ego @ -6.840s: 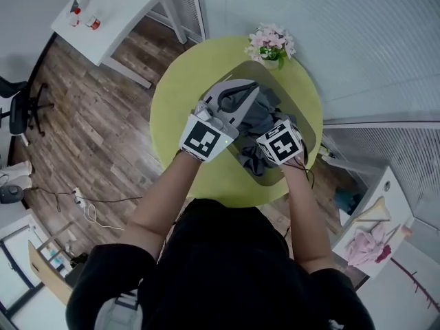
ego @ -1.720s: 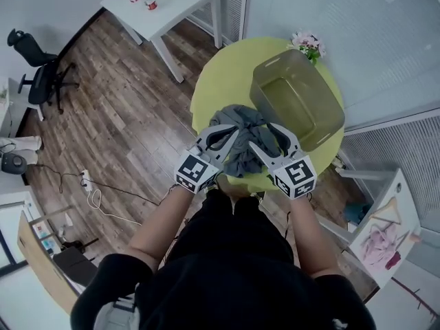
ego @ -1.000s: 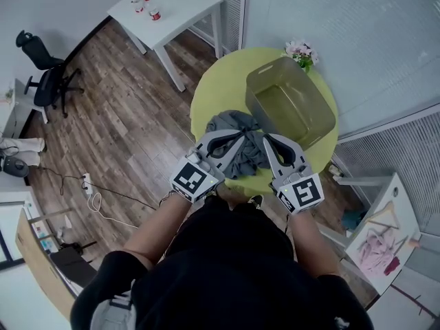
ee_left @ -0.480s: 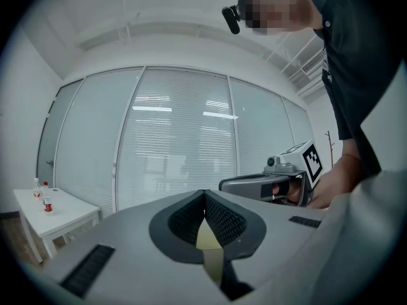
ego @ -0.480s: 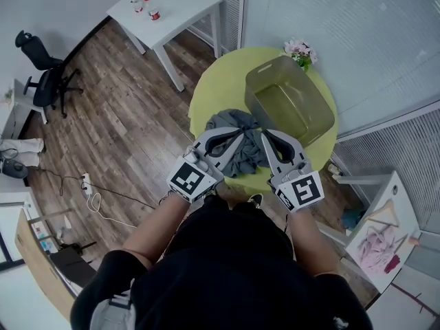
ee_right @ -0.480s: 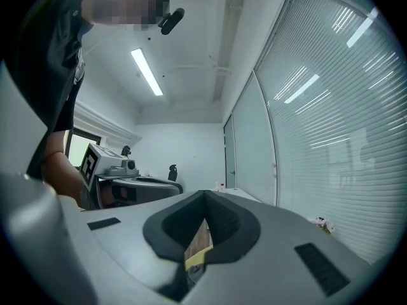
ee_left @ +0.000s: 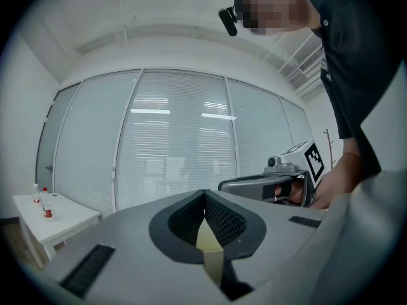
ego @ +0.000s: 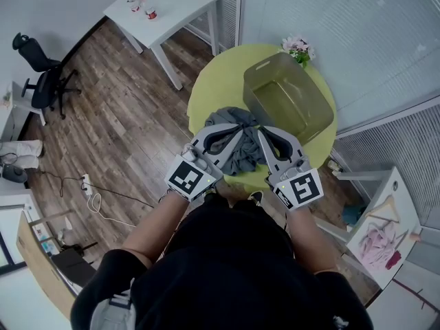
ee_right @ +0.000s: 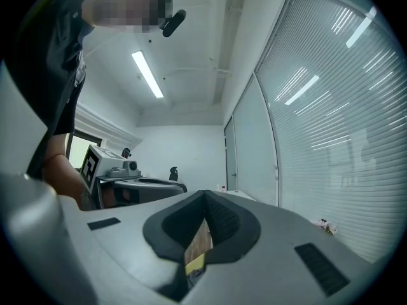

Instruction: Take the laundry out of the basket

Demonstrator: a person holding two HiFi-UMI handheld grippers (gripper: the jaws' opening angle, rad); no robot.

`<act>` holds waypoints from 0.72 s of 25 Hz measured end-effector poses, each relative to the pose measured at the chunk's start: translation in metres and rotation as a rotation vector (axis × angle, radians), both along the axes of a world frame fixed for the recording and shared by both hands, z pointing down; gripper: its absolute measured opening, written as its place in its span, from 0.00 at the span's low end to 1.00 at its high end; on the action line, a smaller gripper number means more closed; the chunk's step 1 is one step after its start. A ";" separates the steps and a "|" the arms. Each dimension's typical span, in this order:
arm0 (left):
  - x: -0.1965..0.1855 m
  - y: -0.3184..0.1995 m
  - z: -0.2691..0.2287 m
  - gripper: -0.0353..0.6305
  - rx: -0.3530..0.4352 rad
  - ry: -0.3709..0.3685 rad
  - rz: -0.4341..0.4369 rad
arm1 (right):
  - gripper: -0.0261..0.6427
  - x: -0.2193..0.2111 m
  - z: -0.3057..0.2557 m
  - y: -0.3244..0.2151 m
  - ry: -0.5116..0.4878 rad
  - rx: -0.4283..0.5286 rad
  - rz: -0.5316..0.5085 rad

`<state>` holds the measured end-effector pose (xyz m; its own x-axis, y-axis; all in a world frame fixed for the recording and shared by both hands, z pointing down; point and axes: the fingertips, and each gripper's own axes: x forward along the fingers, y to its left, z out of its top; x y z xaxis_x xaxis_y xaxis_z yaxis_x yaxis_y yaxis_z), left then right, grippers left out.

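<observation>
Compared to a few seconds back, when both grippers were down in the basket with the clothes, everything's now sitting out on the table and the person is pulling the tools back toward their body. Closest to me, the left gripper (ego: 240, 130) and right gripper (ego: 260, 130) are hovering side by side over the near edge, tips almost meeting, and both have their jaws pinched together with nothing in them; you're just seeing table and floor through the little gap behind the pads. Right under and between them the grey laundry (ego: 242, 155) is lying in a crumpled heap on the yellow-green round table (ego: 210, 91), just beside the basket (ego: 313, 112) and not in it anymore. That basket is looking empty to me, bare bottom showing, so I'm guessing the unloading step is basically wrapping up. If anything's left, the next move is probably just lifting clear of the pile without snagging a fold, maybe a quick peek in the tub for stragglers. Past the basket, a small bunch of pink flowers (ego: 297, 47) is sitting at the far rim. Further out, wood floor (ego: 110, 115) is running all around, a loose cable (ego: 96, 198) is trailing across it, a white side table (ego: 168, 9) is holding a couple of small bottles (ego: 141, 2), an office chair (ego: 38, 71) is parked off left, and glass walls with blinds (ego: 344, 19) are closing off the back.
</observation>
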<state>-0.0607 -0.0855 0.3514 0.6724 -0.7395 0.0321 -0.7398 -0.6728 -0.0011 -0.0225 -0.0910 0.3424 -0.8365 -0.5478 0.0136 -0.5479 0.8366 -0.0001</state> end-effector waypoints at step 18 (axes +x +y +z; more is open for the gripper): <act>0.002 0.005 0.002 0.07 -0.005 0.013 0.007 | 0.07 0.001 0.002 0.008 0.013 0.001 0.011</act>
<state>-0.0585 -0.0806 0.3538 0.6782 -0.7344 0.0269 -0.7349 -0.6781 0.0122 -0.0215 -0.0830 0.3440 -0.8304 -0.5566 0.0238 -0.5566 0.8307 0.0080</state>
